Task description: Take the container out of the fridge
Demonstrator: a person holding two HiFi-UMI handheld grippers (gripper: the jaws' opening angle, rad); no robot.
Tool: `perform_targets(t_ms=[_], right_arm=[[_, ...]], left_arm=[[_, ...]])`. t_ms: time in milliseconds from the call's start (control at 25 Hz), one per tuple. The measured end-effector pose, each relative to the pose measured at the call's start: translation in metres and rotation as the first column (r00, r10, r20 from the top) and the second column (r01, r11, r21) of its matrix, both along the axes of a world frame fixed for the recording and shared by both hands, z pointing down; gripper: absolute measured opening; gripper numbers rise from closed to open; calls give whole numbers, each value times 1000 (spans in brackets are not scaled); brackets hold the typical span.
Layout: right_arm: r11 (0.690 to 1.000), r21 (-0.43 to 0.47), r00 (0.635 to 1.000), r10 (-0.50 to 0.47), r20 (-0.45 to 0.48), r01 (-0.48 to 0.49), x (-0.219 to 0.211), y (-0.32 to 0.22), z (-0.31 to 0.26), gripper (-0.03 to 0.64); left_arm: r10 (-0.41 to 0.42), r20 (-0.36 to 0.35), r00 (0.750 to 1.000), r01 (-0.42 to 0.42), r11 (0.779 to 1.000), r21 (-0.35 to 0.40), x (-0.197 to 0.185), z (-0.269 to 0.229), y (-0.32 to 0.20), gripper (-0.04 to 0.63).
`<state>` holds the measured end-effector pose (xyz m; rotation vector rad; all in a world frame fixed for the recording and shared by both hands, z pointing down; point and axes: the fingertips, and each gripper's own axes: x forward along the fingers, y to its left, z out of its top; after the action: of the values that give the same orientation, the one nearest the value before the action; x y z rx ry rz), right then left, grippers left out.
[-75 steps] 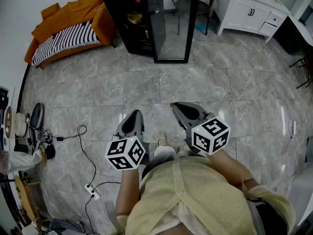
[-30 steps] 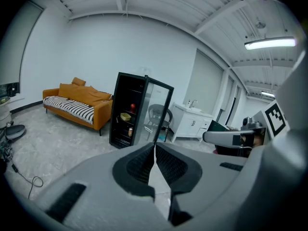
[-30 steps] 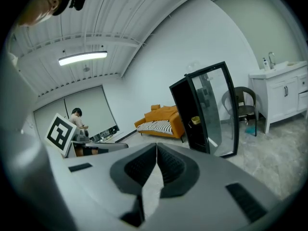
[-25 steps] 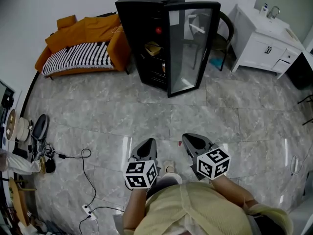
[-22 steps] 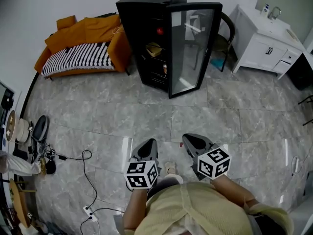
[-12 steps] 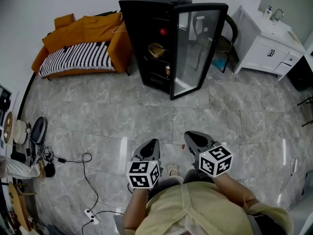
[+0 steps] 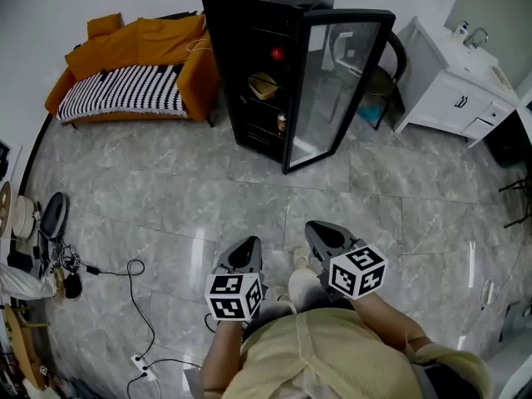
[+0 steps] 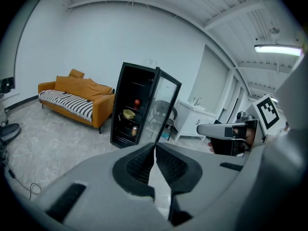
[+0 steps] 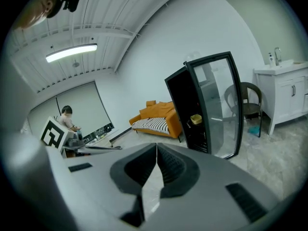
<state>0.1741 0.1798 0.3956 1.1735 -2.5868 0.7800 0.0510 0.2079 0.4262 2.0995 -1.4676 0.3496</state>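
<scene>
A black fridge (image 7: 253, 52) stands far ahead with its glass door (image 7: 332, 90) swung open to the right. A yellow container (image 7: 263, 85) sits on a middle shelf, below a red fruit (image 7: 277, 54) and above a small can (image 7: 282, 122). The left gripper view shows the container (image 8: 128, 113) too, and the right gripper view shows the container (image 9: 195, 119) small on its shelf. My left gripper (image 7: 244, 249) and right gripper (image 7: 312, 232) are held low by the person's body, far from the fridge. Both are shut with nothing between the jaws.
An orange sofa (image 7: 133, 65) with a striped blanket stands left of the fridge. A chair (image 7: 378, 73) and a white sink cabinet (image 7: 453, 90) stand to the right. Cables and a power strip (image 7: 139, 362) lie on the grey tiled floor at the left. A person (image 9: 67, 117) sits far off.
The fridge has come fuller into view and slightly nearer as the person walks toward it. Both grippers keep their shut pose in front of the body.
</scene>
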Motion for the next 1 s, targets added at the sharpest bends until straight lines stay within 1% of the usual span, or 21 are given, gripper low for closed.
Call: perform_targets(t_ms=[160,320,480,680,800,880,1000], right_arm=[[999,10,999,-48,5,48,-2,-36,-6,29],[995,15,995,-96,4,96,-2,-66,-6,29],[990,11,990,-144,5,144,-5,-89,-7,29],[983,0,983,-186,5,186,-3,-117,-7,29],[979,3,979,-204,3,204,-2,-131,-6,29],[976,8,976,-219,5,219,-1,-139,-7,29],[973,17,973,-232,11,232,-1,-151,-9,29]], left_arm=[[-39,11,999,39,999,16,-1,-9,-34,31],[-43,16,999,43,998,36,8,-14,-68,31],[-62,-4,998,62,997,48,17,-22,-96,31],[-77,4,997,77,996,46,22,-25,-120,31],[-98,11,995,98,995,27,19,-19,-127,31],[-111,-9,994,111,994,-4,20,-16,-132,29],[-125,-85,989,121,991,-48,25,-15,-141,25]])
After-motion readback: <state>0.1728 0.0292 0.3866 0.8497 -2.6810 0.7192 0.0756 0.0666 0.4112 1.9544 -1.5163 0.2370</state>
